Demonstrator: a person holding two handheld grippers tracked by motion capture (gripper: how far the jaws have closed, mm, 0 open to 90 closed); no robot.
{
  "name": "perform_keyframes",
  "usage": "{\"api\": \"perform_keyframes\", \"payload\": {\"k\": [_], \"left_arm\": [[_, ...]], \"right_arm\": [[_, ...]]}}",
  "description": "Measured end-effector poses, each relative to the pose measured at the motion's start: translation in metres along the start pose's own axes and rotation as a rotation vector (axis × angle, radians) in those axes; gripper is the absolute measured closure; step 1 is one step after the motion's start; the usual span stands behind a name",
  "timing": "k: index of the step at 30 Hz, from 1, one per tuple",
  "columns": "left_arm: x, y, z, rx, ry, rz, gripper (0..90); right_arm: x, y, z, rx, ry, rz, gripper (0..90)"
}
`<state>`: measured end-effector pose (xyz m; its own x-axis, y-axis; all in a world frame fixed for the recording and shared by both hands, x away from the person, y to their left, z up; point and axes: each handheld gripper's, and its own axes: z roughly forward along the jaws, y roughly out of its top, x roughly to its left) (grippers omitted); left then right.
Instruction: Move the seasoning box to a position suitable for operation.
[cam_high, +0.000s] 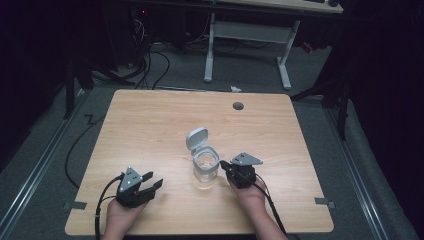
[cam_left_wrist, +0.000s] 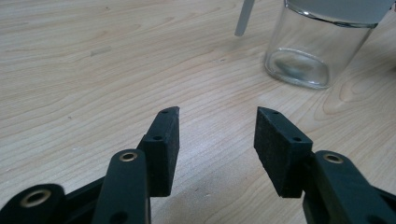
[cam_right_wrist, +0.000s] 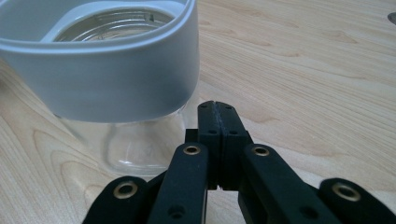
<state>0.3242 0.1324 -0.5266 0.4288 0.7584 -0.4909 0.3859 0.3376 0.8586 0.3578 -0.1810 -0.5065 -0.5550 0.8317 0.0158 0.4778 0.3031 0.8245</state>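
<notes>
- A clear glass jar (cam_high: 205, 170) with a grey collar is seen standing upright on the wooden worktop (cam_high: 150, 125), somewhat nearer the near edge than the far one and about midway between the left and right edges.
- Its hinged lid (cam_high: 196, 138) is flipped open and stands tilted up behind the mouth, on the side towards the far edge; the jar looks empty.
- The right hand-held gripper (cam_high: 223, 164) is held just beside the jar's right flank, and in the right gripper view its jaws are pressed flat together with nothing between them, the tips close to the glass below the collar (cam_right_wrist: 112, 88). Whether the tips touch the jar cannot be told.
- The left hand-held gripper (cam_high: 154, 180) is kept near the front-left part of the worktop, apart from the jar, with its jaws spread wide and nothing between them; the jar's base (cam_left_wrist: 299, 65) is seen ahead of it and to one side.
- The step in hand is judged to be an approach to the open jar, probably so that the lid can be shut.
- For the next move, the jar would likely need to be steadied by the body while the lid is pushed down over the collar; a tip-over is risked if only the lid is pressed.
</notes>
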Motion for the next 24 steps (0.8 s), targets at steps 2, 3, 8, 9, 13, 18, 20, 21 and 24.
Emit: {"api": "perform_keyframes", "payload": {"k": [2, 3, 8, 9, 13, 18, 20, 21, 24], "left_arm": [[0.0, 0.001, 0.0, -0.001, 0.0, -0.001, 50.9], [0.0, 0.001, 0.0, -0.002, 0.0, -0.001, 50.9], [0.0, 0.001, 0.0, -0.001, 0.0, -0.003, 50.9], [0.0, 0.001, 0.0, 0.0, 0.0, -0.005, 50.9], [-0.001, 0.001, -0.001, 0.004, -0.004, -0.003, 50.8], [-0.001, 0.0, 0.0, 0.005, -0.005, -0.002, 50.7], [-0.001, 0.0, 0.0, 0.008, -0.004, -0.002, 50.7], [-0.001, 0.0, 0.0, 0.008, -0.004, -0.002, 50.7], [-0.001, -0.001, 0.001, 0.01, -0.004, -0.003, 50.7]], "right_arm": [[0.0, 0.0, 0.0, 0.003, 0.001, -0.001, 90.0], [0.0, 0.0, 0.001, 0.005, 0.003, -0.001, 90.0], [0.003, -0.001, -0.001, 0.003, 0.013, -0.012, 90.0], [0.004, -0.001, -0.002, 0.001, 0.012, -0.016, 90.0], [0.005, -0.003, -0.004, 0.002, 0.013, -0.022, 90.0], [0.009, -0.006, -0.005, 0.002, 0.018, -0.022, 90.0], [0.01, -0.007, -0.005, 0.002, 0.023, -0.027, 90.0], [0.011, -0.008, -0.005, 0.001, 0.025, -0.028, 90.0], [0.015, -0.008, -0.005, 0.001, 0.034, -0.032, 90.0]]}}
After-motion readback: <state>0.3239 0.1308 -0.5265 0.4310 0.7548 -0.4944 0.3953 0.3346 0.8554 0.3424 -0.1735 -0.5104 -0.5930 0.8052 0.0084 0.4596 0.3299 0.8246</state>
